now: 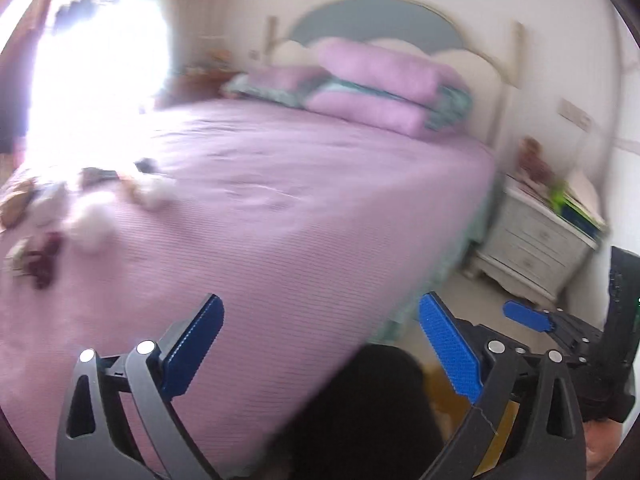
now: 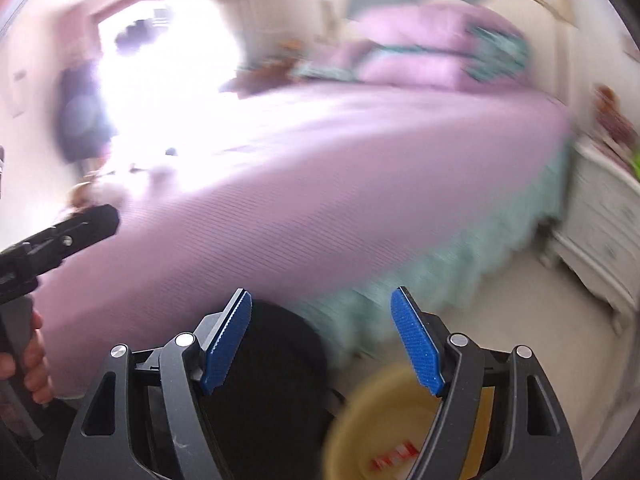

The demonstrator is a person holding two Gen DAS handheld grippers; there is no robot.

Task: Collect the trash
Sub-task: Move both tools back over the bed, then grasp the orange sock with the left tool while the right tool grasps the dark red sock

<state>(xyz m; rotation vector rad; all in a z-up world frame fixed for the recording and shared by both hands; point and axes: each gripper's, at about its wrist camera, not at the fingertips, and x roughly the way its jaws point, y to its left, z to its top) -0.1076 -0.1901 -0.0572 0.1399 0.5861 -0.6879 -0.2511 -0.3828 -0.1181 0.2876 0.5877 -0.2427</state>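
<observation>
Across both views a large bed (image 1: pixel 280 200) with a lilac cover fills the room, its headboard (image 1: pixel 376 24) against the far wall and lilac pillows (image 1: pixel 380 80) stacked at its head end. A teal skirt (image 2: pixel 460 264) hangs along the bed's side edge, far plainer in the right wrist view. A white nightstand (image 1: pixel 536 248) stands just beside the head-end corner of the bed, on the pale floor (image 2: pixel 520 340).

Only the left wrist view shows the trash clearly: a scatter of white crumpled tissues (image 1: pixel 92 220) and small brown and dark red scraps (image 1: pixel 40 260) along the bed's far side edge, toward its foot end, below the glaring window (image 1: pixel 100 52). In the right wrist view the same spot is washed out by light and blur.

A black round object (image 2: pixel 264 380) sits low beside the bed's near edge; what it is I cannot tell. Only the right wrist view shows a yellow round container (image 2: pixel 380 424) with red markings on the floor next to it, partly behind the right finger.

The left gripper (image 1: pixel 320 344) is spread wide with nothing between its blue pads (image 1: pixel 448 356), held over the bed's near edge. The right gripper (image 2: pixel 320 344) is likewise spread and holds nothing; its blue tip also shows at the right edge of the left wrist view.
</observation>
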